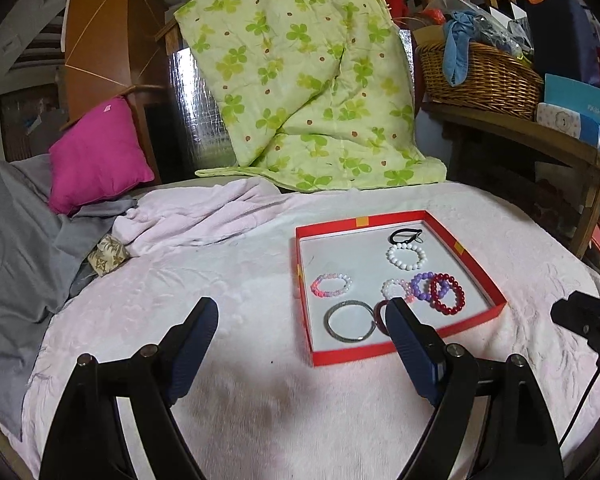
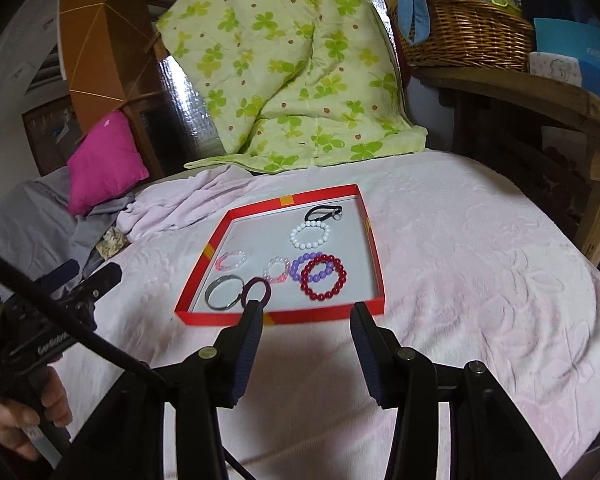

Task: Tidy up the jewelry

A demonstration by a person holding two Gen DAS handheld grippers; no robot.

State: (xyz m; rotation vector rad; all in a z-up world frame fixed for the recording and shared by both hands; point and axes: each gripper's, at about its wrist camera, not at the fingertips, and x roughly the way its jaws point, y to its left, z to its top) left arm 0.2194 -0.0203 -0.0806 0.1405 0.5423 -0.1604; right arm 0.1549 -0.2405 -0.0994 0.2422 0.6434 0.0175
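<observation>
Bed (image 1: 260, 400) under pale pink blanket, red tray (image 1: 380, 220), green quilt (image 1: 300, 80), magenta cushion (image 1: 96, 156)

Left tongs (image 1: 302, 344) spread wide, right tongs (image 2: 306, 330) parted, both empty

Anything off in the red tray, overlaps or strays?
Mostly tidy. In the red tray, the dark red bead bracelet overlaps the purple one, and the dark ring overlaps the silver bangle. Nothing lies outside.

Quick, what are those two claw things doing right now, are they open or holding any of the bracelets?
Left gripper: open wide, holding nothing, above the blanket.
Right gripper: open, holding nothing, just short of the red tray.
</observation>
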